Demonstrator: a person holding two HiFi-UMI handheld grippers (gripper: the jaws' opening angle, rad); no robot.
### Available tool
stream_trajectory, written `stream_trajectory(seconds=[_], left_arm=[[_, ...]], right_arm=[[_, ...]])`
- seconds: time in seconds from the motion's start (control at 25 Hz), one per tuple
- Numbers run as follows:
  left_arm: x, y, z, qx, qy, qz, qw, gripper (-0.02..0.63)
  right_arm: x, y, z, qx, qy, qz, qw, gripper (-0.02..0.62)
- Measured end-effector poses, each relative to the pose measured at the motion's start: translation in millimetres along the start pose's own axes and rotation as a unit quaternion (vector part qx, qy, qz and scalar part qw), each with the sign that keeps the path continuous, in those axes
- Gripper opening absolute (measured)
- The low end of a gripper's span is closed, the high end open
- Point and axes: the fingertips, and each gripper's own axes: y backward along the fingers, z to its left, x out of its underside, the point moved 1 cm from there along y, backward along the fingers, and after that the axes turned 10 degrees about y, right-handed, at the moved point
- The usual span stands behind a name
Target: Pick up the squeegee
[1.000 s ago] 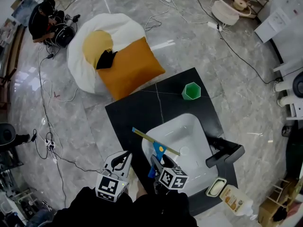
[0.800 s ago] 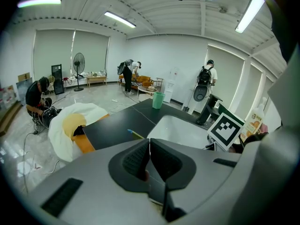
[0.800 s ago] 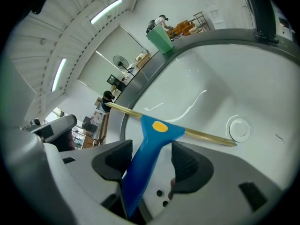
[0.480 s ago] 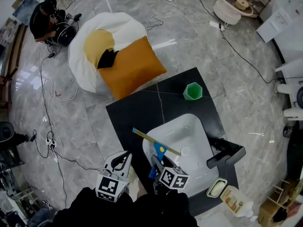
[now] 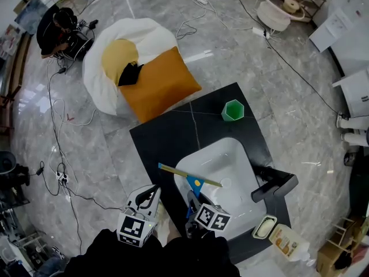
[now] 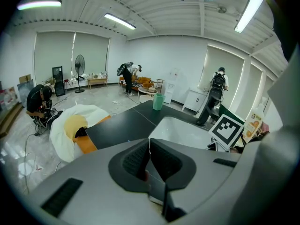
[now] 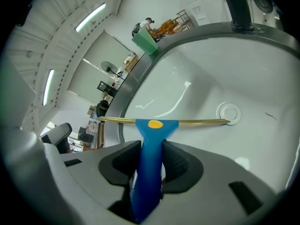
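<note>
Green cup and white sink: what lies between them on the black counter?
Nothing. In the head view, only bare black counter lies between the green cup and the white sink.

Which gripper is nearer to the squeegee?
Right. The right gripper is closing its jaws on the squeegee handle over the sink; the left gripper hangs apart, beside the sink.

A green cup (image 5: 233,111) stands on the black counter (image 5: 167,134) beyond the white sink (image 5: 228,157).
</note>
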Motion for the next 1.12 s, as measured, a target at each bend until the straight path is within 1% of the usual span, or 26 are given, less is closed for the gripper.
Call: stream_trajectory(seconds=[0.16,0.24,0.36,0.48,0.68,0.88,1.12], left_arm=[[-3,7,-6,0.006,-0.004,-0.005,1.0,0.025],[-3,12,-7,0.007,-0.006,-0.008,0.9999,0.025],[-3,19,-7,0.006,-0.008,-0.013,0.9999,0.025],[-3,27,-7,0.005,-0.01,-0.021,0.9997,0.025],[-13,44,-14,0.016,-0.018,-0.038,0.999,0.025],[-21,70,-23,0.026,-0.026,-0.062,0.9974,0.025],[-28,112,-32,0.037,-0.04,-0.097,0.9938,0.025]], right_arm=[[3,6,1,0.005,-0.003,-0.001,1.0,0.152],[4,9,2,0.009,0.01,-0.004,1.0,0.15],[-2,15,8,0.016,0.042,-0.017,0.999,0.149],[-12,23,11,0.019,0.048,-0.033,0.998,0.149],[-22,41,18,0.027,0.059,-0.057,0.996,0.15],[-24,64,35,0.035,0.083,-0.079,0.993,0.15],[-22,100,72,0.033,0.115,-0.115,0.986,0.15]])
